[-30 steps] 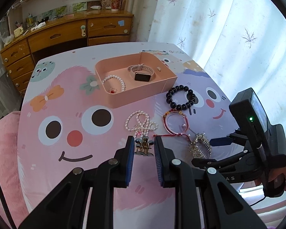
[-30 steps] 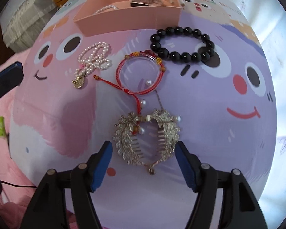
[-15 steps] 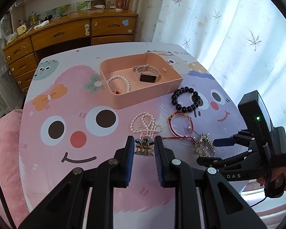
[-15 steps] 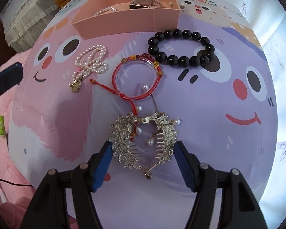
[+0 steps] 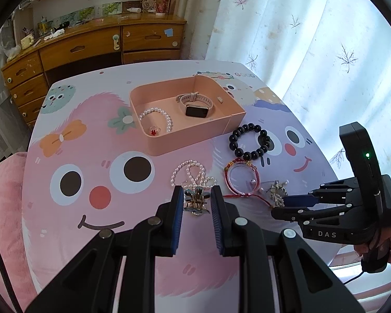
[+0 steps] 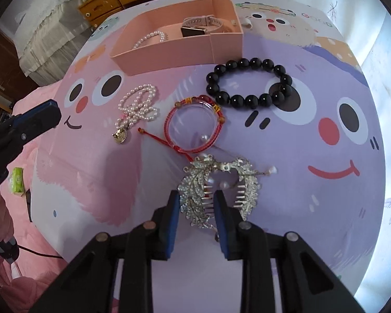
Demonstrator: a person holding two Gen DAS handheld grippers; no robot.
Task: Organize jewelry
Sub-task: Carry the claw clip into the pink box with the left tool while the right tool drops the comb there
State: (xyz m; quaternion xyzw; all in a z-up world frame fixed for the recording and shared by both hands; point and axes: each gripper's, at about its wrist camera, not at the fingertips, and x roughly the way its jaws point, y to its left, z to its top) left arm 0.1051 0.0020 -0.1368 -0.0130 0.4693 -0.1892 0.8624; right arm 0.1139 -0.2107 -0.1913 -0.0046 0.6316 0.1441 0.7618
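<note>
Silver leaf hair comb lies on the surface, one leaf wing between the right claw pads; jaws just closed in on that wing. Left claw nearly shut on a small hair clip. Pink box holds a watch.

A home bedroom: wooden dresser, leaf-print curtains, cartoon-print table.
</note>
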